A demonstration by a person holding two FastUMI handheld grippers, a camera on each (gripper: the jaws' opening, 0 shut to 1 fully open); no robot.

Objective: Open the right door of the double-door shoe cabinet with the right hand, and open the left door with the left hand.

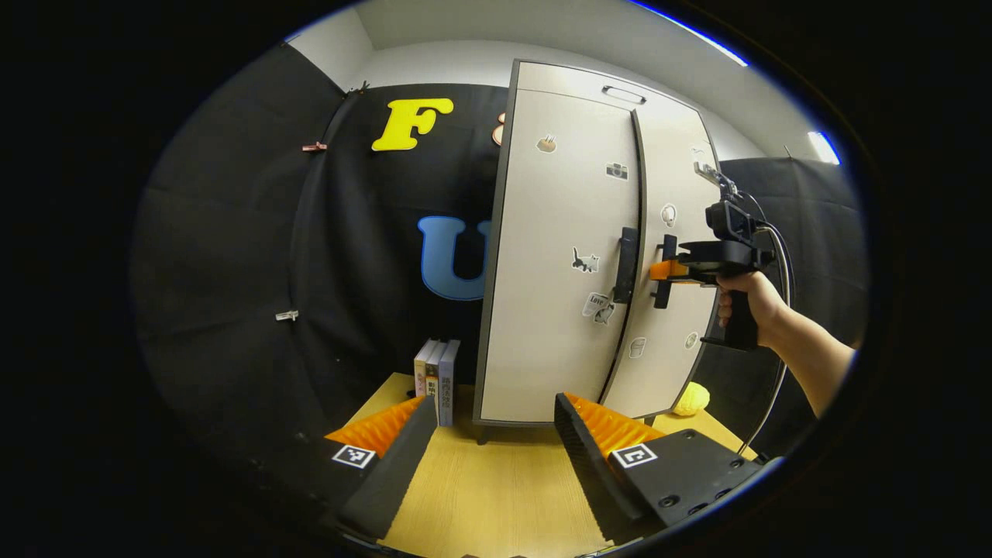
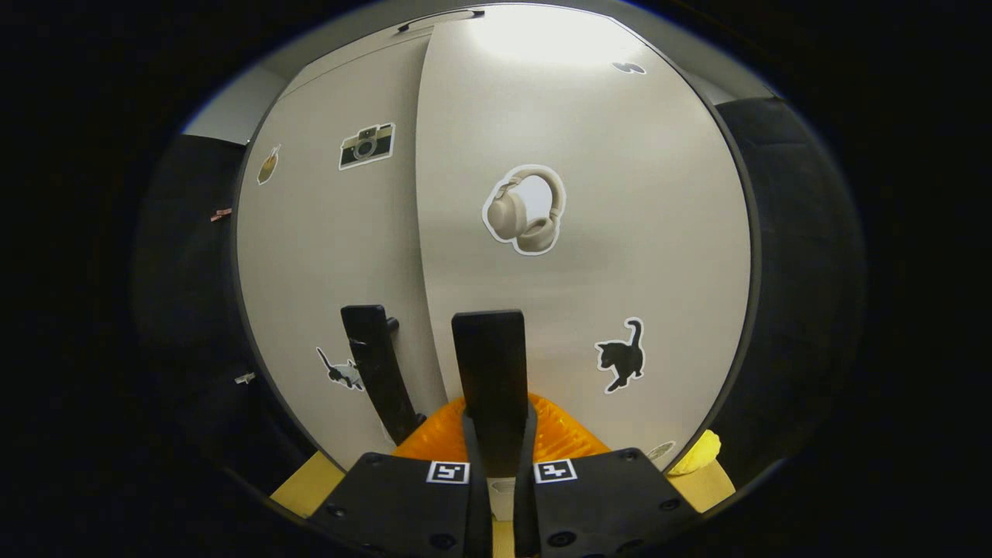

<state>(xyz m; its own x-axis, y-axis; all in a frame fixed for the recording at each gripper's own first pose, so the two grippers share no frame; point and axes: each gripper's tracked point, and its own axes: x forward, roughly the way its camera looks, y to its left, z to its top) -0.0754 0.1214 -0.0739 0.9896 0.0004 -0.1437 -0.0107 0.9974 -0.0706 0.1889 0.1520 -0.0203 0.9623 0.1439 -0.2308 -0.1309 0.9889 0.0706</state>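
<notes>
The beige double-door shoe cabinet [image 1: 566, 256] stands upright on the table, and both doors look closed. Its two dark vertical handles sit side by side at the middle seam. My right gripper [image 2: 496, 434] is shut on the right door's handle [image 2: 490, 356], which rises straight up between its fingers. The left door's handle [image 2: 376, 364] stands free just beside it. From the left gripper view, a hand holds the right gripper [image 1: 665, 271] against the right door's handle. My left gripper [image 1: 496, 438] is open, well short of the cabinet, with the left door's handle [image 1: 626, 263] ahead and above it.
The cabinet stands on a wooden table [image 1: 496, 496]. A few upright books [image 1: 436, 378] lean by the cabinet's left side. A yellow lumpy object [image 1: 691, 399] lies at its right foot. Black cloth walls close in behind and on both sides.
</notes>
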